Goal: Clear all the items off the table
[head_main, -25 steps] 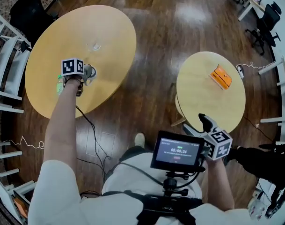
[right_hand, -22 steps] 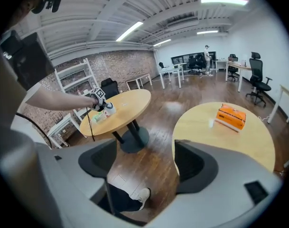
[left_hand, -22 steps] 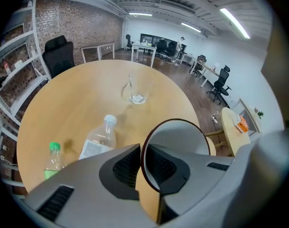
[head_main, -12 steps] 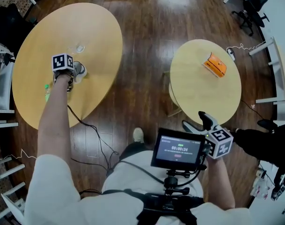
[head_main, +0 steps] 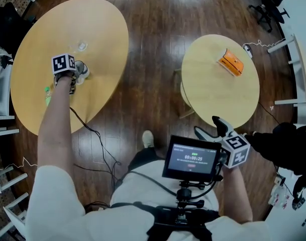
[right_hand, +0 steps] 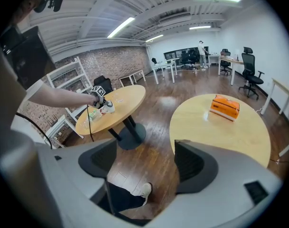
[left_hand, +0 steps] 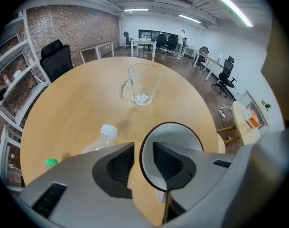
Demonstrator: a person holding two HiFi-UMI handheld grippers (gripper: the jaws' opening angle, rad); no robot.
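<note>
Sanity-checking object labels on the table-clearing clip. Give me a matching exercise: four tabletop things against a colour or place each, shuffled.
Things:
1. glass mug
2. box
3. cup
4. plastic bottle

Traits:
A. white cap
B. orange, on the small round table
C. clear, with a handle
D. white inside, dark rim

Pairs: 1-C; 2-B; 3-D; 4-A

table (left_hand: 63, 103): pale wood, smooth, matt
floor (head_main: 153, 84): dark wood boards, glossy
mug (left_hand: 143, 83): clear glass
bottle (left_hand: 104, 136): clear plastic, white cap
cup (left_hand: 182, 137): white, glossy, dark rim
</note>
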